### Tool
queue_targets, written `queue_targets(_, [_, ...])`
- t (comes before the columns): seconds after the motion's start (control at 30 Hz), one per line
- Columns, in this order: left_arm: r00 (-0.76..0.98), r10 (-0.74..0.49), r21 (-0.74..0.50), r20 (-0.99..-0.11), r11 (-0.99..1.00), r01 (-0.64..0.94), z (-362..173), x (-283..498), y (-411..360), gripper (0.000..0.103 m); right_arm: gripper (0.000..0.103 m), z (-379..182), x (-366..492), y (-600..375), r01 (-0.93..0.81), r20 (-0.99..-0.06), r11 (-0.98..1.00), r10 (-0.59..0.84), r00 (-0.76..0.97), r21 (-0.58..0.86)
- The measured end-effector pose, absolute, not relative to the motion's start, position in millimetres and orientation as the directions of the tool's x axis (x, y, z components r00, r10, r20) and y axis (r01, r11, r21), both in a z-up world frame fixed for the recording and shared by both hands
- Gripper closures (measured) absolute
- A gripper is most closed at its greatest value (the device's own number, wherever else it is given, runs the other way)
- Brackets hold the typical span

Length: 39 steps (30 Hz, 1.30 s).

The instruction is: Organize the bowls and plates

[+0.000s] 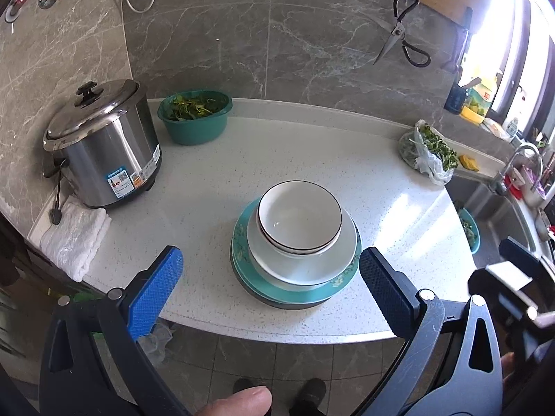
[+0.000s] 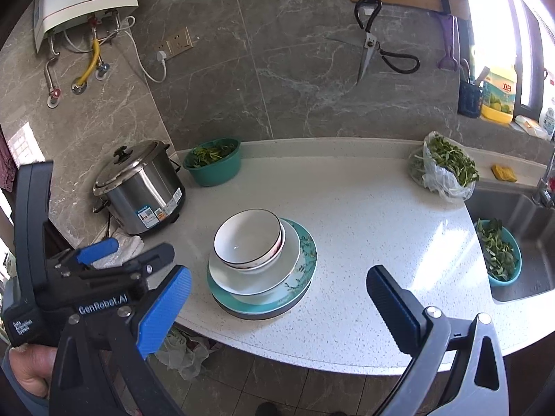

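A stack of dishes sits near the front of the white counter (image 1: 215,180). A dark plate is at the bottom, then a teal flowered plate (image 1: 241,242), then a white deep plate (image 1: 301,265). Two nested black-rimmed white bowls (image 1: 298,215) are on top. My left gripper (image 1: 270,254) is open, hanging off the counter's front edge with the stack between and beyond its blue-padded fingers, touching nothing. The right wrist view shows the same bowls (image 2: 246,235) on the teal plate (image 2: 307,253), left of centre. My right gripper (image 2: 279,274) is open and empty, to the right of the left gripper (image 2: 143,247).
A steel rice cooker (image 1: 104,145) and a folded white towel (image 1: 73,239) stand at the left. At the back is a green basin of leaves (image 1: 194,118). A plastic bag of greens (image 1: 428,152) lies back right. The sink (image 2: 520,215) holds another green basin (image 2: 503,256).
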State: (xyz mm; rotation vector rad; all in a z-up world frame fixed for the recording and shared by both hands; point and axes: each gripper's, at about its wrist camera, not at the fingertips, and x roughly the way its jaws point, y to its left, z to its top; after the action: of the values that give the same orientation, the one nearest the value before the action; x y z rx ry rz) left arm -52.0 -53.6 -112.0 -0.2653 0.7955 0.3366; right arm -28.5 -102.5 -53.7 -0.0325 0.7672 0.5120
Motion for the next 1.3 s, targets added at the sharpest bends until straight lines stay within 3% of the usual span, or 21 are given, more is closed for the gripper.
queue_targets(0.5, [0.615,0.277,-0.041,-0.738,0.892,-0.451,-101.5,-43.5,-62.9,0.0,0.0,-48.8,-21.8,-114.1,-0.355,-0.691,0.93,0.32,0.648,0.098])
queue_targets(1.3, [0.627,0.247,-0.053,-0.739,0.906,-0.42,-90.2,-42.3,-68.6,0.0,0.0,-51.1,-12.0,-104.6,-0.359,-0.732,0.929,0.303,0.61,0.086])
